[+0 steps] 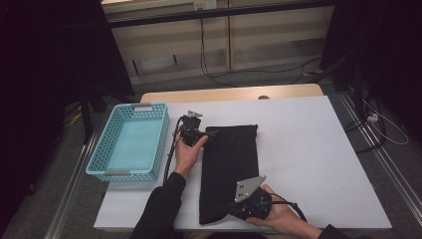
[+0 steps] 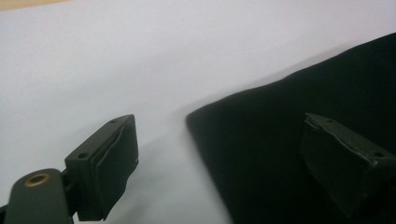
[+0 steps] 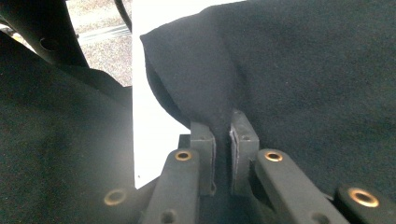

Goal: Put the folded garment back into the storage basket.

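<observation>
The near corner of the black cloth [image 1: 230, 169] is already pinched between the closed jaws of the right gripper [image 3: 223, 133], while the far corner is straddled but not yet clamped by the wide-open left gripper [image 2: 219, 154] (basket [image 1: 130, 142] unused).

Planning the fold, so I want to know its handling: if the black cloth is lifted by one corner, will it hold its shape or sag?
Likely sags: the black cloth puckers where the right tongs pinch it. Probably light, lying flat and thin on the table. Its matte surface suggests little slipping.
</observation>
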A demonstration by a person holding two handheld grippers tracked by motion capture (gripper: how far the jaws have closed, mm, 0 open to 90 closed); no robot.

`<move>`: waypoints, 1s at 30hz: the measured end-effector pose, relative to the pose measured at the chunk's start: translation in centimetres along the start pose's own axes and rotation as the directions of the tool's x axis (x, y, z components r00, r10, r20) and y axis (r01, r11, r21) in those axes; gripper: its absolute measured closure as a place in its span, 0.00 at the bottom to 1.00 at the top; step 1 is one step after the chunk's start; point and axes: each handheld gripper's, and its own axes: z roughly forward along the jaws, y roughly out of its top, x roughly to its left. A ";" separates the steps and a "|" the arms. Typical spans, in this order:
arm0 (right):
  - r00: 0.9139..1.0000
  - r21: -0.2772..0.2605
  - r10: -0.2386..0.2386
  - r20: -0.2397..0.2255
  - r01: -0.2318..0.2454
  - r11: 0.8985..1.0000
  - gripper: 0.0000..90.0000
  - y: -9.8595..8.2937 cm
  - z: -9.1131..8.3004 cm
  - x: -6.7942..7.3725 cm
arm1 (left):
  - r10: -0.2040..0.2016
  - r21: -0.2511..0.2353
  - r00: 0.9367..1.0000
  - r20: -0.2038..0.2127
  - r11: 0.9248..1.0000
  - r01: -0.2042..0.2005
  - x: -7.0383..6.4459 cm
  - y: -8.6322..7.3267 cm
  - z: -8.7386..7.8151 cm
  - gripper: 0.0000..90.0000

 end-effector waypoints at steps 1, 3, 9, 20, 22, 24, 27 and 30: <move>1.000 -0.001 0.002 0.000 -0.002 1.000 0.93 0.0 0.0 0.0 | -0.002 0.010 1.000 0.005 1.000 0.002 0.2 0.0 0.1 0.16; 1.000 -0.001 0.001 0.001 -0.001 1.000 0.93 0.0 0.0 0.0 | -0.032 0.018 0.999 0.019 0.999 0.032 0.4 -0.1 0.4 0.17; 1.000 -0.001 -0.001 0.000 0.001 1.000 0.93 0.0 0.0 0.0 | -0.032 0.030 0.999 0.019 0.999 0.032 0.6 0.2 0.7 0.23; 1.000 0.003 0.000 0.003 0.000 1.000 0.93 0.0 0.1 0.1 | 0.033 -0.007 0.999 0.035 0.999 -0.033 -0.7 0.1 1.4 0.57; 1.000 0.002 0.001 0.002 -0.001 1.000 0.93 0.0 0.1 0.1 | 0.045 0.004 0.998 0.038 0.999 -0.045 -0.7 0.1 1.2 0.61; 1.000 0.004 0.001 0.005 -0.001 1.000 0.93 0.0 0.1 0.1 | 0.024 -0.008 0.999 0.039 1.000 -0.023 -1.1 0.0 1.2 0.67; 1.000 0.002 0.005 0.003 -0.005 1.000 0.93 0.1 0.1 0.1 | 0.038 -0.007 0.998 0.059 0.999 -0.038 -1.6 0.0 1.1 0.83; 1.000 -0.003 0.004 0.003 -0.004 1.000 0.93 0.0 0.1 0.1 | 0.018 -0.004 0.997 0.076 1.000 -0.018 -1.2 0.0 1.0 0.86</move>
